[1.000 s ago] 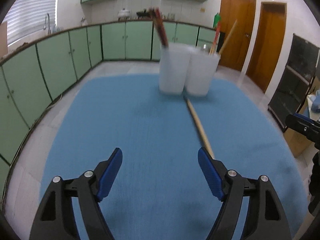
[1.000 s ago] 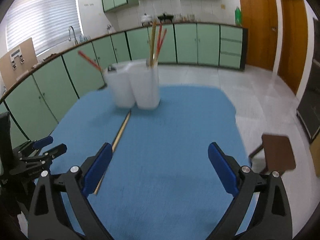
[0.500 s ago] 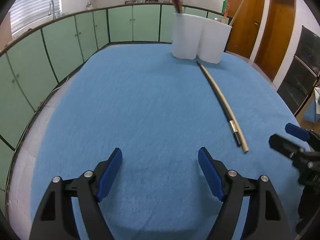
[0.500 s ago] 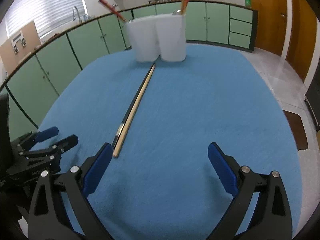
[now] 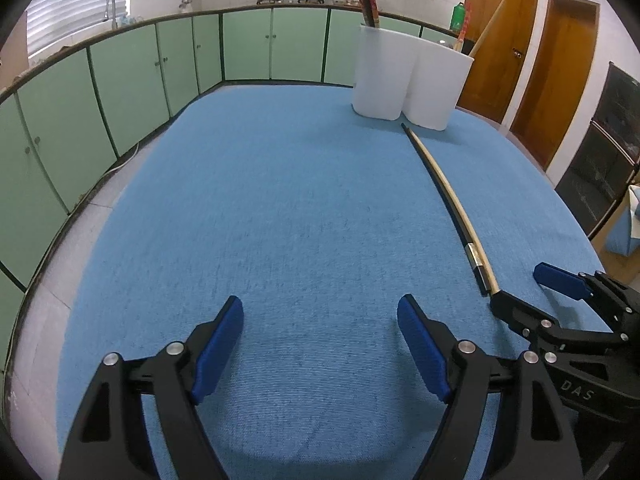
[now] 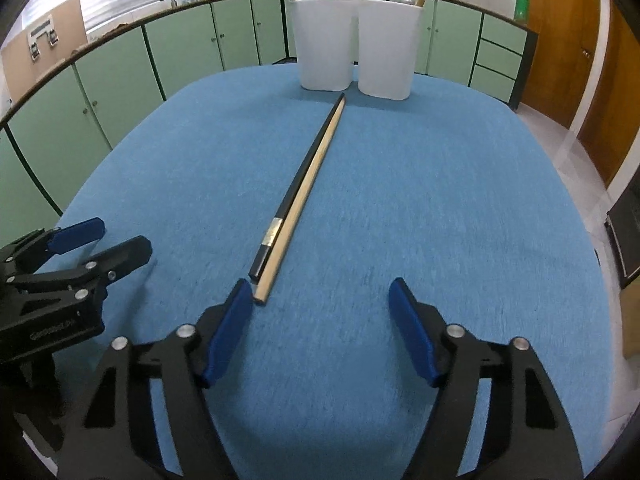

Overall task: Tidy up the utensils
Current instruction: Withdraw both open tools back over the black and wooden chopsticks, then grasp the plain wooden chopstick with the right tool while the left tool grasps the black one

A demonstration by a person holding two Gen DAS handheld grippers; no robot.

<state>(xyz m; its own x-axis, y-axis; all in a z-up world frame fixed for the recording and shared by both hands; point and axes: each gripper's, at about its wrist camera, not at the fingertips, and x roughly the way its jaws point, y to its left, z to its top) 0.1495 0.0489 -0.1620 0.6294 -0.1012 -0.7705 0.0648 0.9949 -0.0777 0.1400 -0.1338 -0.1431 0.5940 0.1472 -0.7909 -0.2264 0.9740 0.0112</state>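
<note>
Two chopsticks [image 6: 301, 196], one black and one pale wood, lie together pointing at the white holder [image 6: 354, 46]. Right gripper [image 6: 322, 312] sits wide open at their near ends, probably lining up a grab; left gripper [image 5: 320, 334] is open too, empty.

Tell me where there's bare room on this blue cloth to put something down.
Left of the chopsticks, the cloth is bare back to the white holder. Right of them it is bare to the far edge. It is crowded at their near ends, beside the right gripper, and at the holder's foot.
</note>
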